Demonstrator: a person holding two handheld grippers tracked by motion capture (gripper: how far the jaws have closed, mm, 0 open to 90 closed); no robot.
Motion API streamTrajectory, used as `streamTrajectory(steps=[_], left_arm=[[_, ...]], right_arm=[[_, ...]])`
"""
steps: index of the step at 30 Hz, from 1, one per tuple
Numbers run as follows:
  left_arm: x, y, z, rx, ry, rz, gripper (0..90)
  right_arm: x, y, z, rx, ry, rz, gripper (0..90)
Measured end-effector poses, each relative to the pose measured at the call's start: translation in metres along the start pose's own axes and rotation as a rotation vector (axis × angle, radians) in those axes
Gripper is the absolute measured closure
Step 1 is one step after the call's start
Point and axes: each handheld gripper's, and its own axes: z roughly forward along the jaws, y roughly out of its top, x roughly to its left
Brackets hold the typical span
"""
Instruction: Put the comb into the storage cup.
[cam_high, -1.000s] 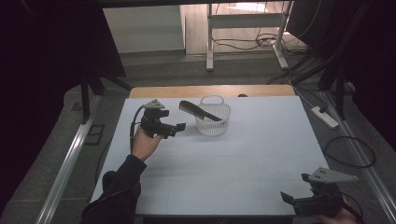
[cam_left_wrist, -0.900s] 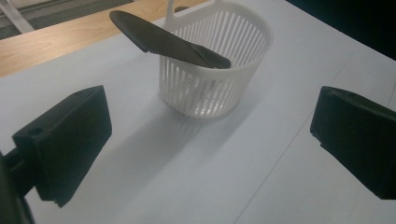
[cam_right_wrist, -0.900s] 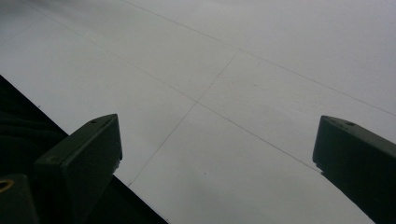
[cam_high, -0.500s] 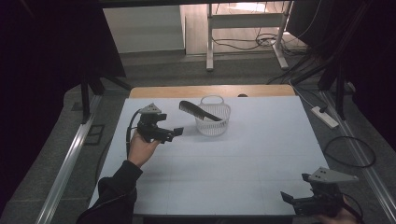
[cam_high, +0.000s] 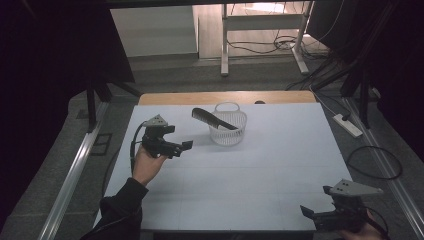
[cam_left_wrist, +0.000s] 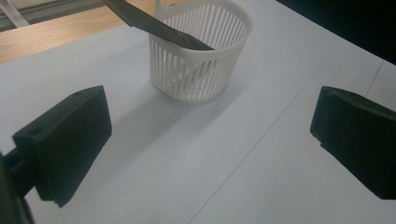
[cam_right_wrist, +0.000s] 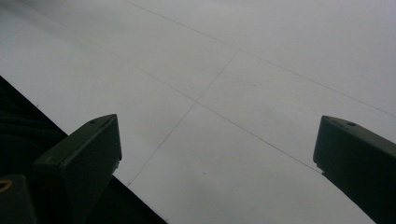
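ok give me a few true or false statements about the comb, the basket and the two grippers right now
1. The comb lies flat on the table. False: it rests in the basket, one end sticking out over the rim.
2. The left gripper is open. True.
3. The left gripper holds the comb. False: its jaws are empty, short of the basket.
4. The right gripper is open near the table's front edge. True.
5. The basket lies tipped over. False: it stands upright.

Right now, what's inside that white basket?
A black comb leans in the white slotted basket, one end sticking out over the rim. The end inside is partly hidden by the wall.
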Motion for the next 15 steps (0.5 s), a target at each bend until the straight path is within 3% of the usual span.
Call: streamTrajectory(steps=[15], left_arm=[[-0.009, -0.013, -0.021, -0.009, 0.010, -0.006, 0.0]], right_arm=[[0.000, 0.000, 0.001, 0.003, 0.000, 0.001, 1.5]])
